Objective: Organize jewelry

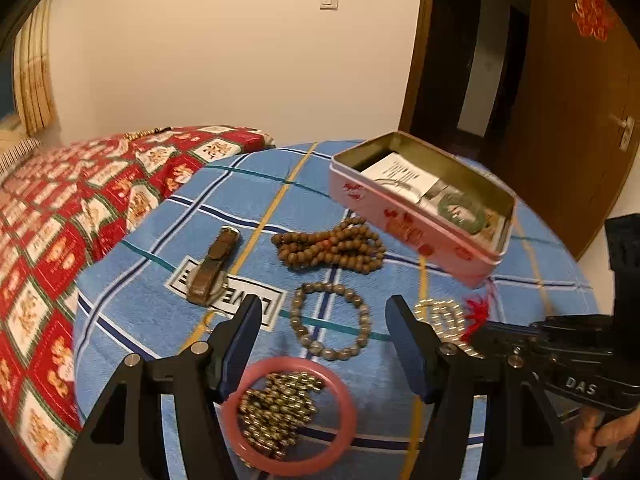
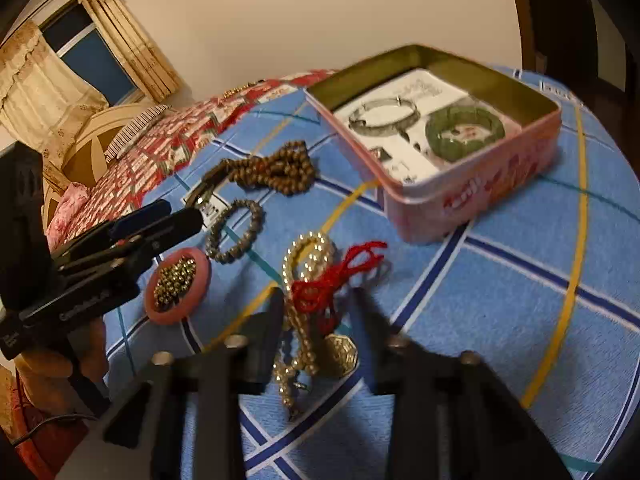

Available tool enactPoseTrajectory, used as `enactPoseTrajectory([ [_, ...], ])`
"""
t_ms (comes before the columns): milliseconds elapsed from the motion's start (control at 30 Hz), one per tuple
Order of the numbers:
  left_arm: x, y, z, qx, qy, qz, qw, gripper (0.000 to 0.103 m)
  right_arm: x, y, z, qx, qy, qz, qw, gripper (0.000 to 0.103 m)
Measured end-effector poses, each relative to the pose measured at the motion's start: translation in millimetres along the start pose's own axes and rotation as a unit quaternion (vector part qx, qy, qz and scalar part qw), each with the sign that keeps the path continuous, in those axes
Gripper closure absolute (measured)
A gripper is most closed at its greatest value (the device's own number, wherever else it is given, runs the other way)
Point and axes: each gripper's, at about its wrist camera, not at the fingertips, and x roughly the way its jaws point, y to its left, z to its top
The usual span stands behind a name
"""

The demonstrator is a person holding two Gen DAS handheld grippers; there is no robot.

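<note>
An open pink tin [image 1: 416, 232] [image 2: 476, 184] sits on the blue checked cloth; inside lie a green bangle [image 2: 464, 132] and a silver bangle [image 2: 384, 118] on a white card. My left gripper [image 1: 320, 316] is open above a grey bead bracelet [image 1: 332, 320] and a pink bangle [image 1: 288, 412] ringing small gold beads. My right gripper [image 2: 316, 300] is open around a pearl necklace [image 2: 308, 264] with a red cord [image 2: 340, 276] and a gold pendant [image 2: 340, 354]. A brown bead strand [image 1: 328, 246] and a brown leather watch [image 1: 214, 268] lie farther back.
A red patterned quilt [image 1: 60, 240] covers the bed to the left of the blue cloth [image 2: 520, 300]. A wooden door [image 1: 568, 120] stands open at the right. Curtains and a window [image 2: 92, 56] are at the far left.
</note>
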Motion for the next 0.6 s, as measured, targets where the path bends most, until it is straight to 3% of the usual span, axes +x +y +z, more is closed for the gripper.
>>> enactPoseTrajectory([
  [167, 1, -23, 2, -0.004, 0.012, -0.064, 0.9979, 0.039, -43, -9, 4, 0.005, -0.072, -0.016, 0.997, 0.095],
  [400, 32, -75, -6, 0.037, 0.069, -0.071, 0.9944, 0.039, -92, -28, 15, 0.035, -0.128, 0.001, 0.991, 0.095],
  [433, 40, -78, -9, 0.036, 0.081, -0.067, 0.9938, 0.044, -97, -28, 16, 0.039, -0.133, 0.002, 0.99, 0.095],
  [467, 47, -80, -12, 0.032, 0.095, -0.066, 0.9928, 0.059, -100, -29, 17, 0.043, -0.138, 0.004, 0.989, 0.095],
  [500, 50, -82, -14, 0.032, 0.093, -0.059, 0.9935, 0.06, -104, -30, 17, 0.044, -0.143, 0.007, 0.989, 0.095],
  [567, 49, -87, -13, 0.041, 0.095, -0.058, 0.9929, 0.084, -107, -27, 18, 0.043, -0.151, 0.007, 0.988, 0.095],
  [600, 50, -87, -13, 0.043, 0.096, -0.058, 0.9928, 0.086, -107, -25, 18, 0.042, -0.154, 0.006, 0.987, 0.095],
])
